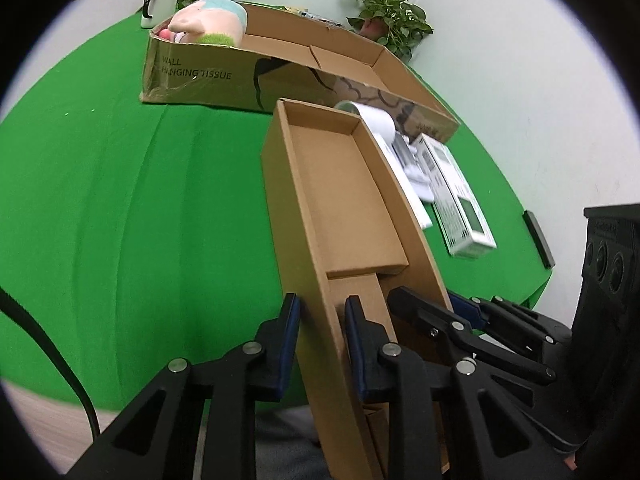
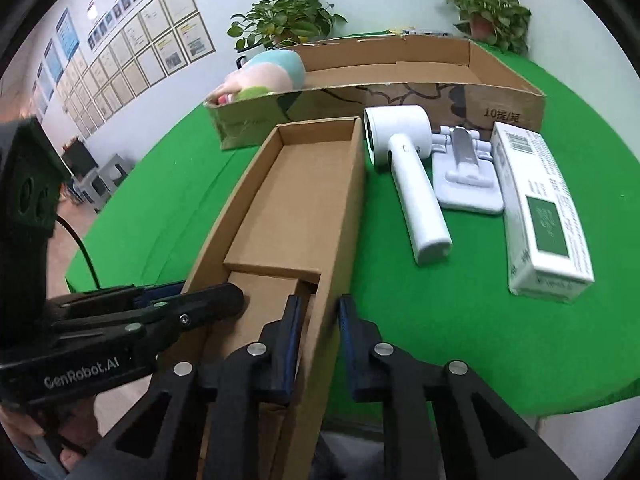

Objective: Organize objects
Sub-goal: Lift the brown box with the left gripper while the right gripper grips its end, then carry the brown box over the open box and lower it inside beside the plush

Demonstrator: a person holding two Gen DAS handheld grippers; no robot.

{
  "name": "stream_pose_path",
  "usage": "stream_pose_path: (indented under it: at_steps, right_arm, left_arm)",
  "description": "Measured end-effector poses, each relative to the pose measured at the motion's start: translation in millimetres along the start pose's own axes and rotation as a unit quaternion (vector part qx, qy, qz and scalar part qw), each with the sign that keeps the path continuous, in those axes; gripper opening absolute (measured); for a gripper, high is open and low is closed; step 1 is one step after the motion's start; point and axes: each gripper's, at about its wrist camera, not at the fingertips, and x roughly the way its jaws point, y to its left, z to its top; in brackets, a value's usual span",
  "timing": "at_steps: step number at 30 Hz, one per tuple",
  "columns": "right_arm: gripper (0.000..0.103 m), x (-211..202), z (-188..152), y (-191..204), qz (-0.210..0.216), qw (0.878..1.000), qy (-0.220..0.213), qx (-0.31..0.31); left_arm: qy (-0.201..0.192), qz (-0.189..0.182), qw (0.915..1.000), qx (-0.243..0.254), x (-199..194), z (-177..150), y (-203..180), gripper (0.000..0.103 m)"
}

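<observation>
A long, open cardboard tray (image 2: 296,200) is running up the centre of both frames over the green table (image 2: 440,312). The left gripper (image 1: 320,312) is pinching its left wall, the right gripper (image 2: 318,312) its right wall. Right of it are lying a white handheld device (image 2: 408,168), a white stand (image 2: 468,180) and a white carton (image 2: 540,208); a larger cardboard box (image 2: 400,92) is sitting behind.

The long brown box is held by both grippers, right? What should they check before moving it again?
1. Left gripper pinches the long brown box wall: ok.
2. Right gripper pinches the opposite wall: ok.
3. Box inside free of loose things: ok.
4. Hair dryer apart from the box: cannot tell, very close.
5. White carton out of the way: ok.
6. Big cardboard tray behind has free room: ok, only the plush toy at one end.
</observation>
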Motion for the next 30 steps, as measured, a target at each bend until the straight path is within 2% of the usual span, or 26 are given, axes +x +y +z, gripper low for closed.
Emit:
stream_pose_path:
  at_steps: [4, 10, 14, 22, 30]
  right_arm:
    - [0.013, -8.1, -9.8, 1.0, -0.002, 1.000, 0.001, -0.006]
    - [0.013, -9.3, -3.7, 2.7, -0.010, 1.000, -0.013, -0.002]
    - [0.013, -21.7, 8.4, 4.6, -0.015, 0.999, -0.047, -0.002]
    - [0.012, -66.0, 62.6, 8.2, -0.023, 0.989, -0.149, -0.003]
    - [0.011, -121.0, 159.1, 15.7, -0.044, 0.969, -0.242, -0.021]
  left_arm:
    - [-0.003, 0.009, 0.9999, -0.008, -3.3, -5.6, -2.6, 0.022]
    - [0.000, 0.022, 0.9997, -0.007, -2.5, 1.1, -3.9, 0.019]
    - [-0.036, 0.030, 0.9988, 0.011, -16.7, 14.9, -12.8, 0.018]
    - [-0.126, 0.037, 0.9889, 0.070, -57.5, 75.6, -41.1, 0.017]
    - [-0.217, 0.045, 0.9647, 0.141, -116.8, 183.2, -83.3, 0.018]
